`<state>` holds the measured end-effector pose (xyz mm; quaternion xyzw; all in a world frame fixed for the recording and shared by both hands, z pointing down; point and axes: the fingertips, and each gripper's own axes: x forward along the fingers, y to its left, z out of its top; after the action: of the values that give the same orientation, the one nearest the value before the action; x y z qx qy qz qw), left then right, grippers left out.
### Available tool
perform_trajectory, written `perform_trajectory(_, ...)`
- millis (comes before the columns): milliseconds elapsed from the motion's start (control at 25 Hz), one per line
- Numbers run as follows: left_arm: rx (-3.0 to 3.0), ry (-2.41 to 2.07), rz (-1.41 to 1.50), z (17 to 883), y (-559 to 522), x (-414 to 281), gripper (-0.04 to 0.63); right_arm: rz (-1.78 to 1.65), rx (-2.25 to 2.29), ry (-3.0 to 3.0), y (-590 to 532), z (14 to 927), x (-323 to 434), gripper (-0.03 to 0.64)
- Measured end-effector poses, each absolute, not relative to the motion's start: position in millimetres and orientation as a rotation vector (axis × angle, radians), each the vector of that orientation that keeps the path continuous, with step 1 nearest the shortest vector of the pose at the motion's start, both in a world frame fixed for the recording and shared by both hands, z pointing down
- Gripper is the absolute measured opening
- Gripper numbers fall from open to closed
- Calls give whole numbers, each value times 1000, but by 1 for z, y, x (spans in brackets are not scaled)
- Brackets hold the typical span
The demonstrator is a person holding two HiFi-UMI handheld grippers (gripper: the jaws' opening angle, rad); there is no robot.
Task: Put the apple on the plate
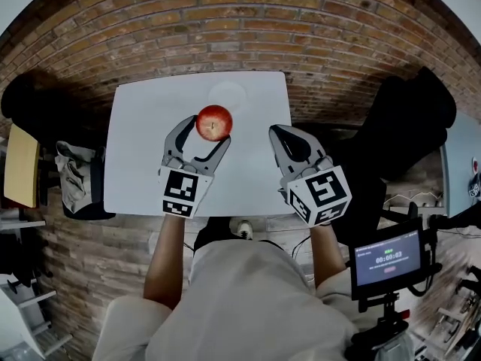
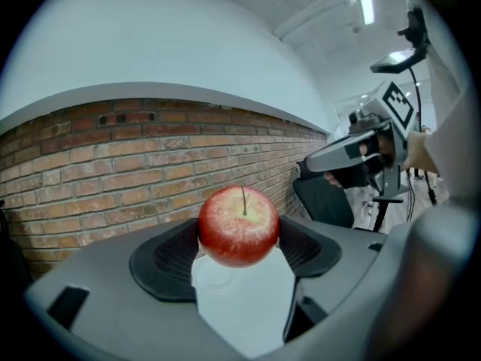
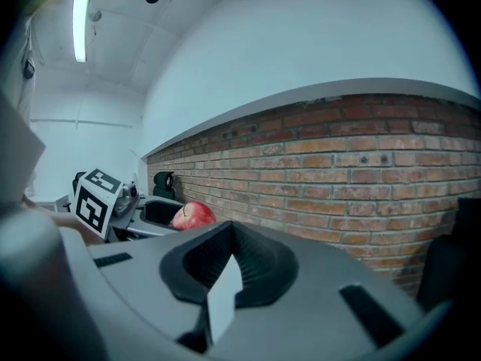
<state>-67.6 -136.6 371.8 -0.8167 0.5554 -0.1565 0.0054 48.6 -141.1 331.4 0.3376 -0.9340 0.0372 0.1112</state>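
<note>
Left claw [image 1: 204, 135] pinches the apple [image 1: 214, 121] between its two pads, stem up. In the head view the apple sits at centre frame, held over the white desk [image 1: 135, 164]. Just above it in the frame lies the plate [image 1: 228, 92], pale and faint against the desk top; apple not on it. Right claw [image 1: 282, 134] is pressed together with nothing in it, at the desk's right edge, right of the apple. Brick wall [image 1: 225, 21] across the upper frame.
</note>
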Motion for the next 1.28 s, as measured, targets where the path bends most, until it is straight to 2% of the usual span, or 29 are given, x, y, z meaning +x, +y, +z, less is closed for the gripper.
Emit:
perform_trajectory(600,-2749,1581,-704,457,-241,-91,342,249,1129,-2628,-207,383,24,3)
perform_trajectory(1280,-2920,1589,-878,564,-333,-101,342,394,1207,-2506,-276,433,35,3)
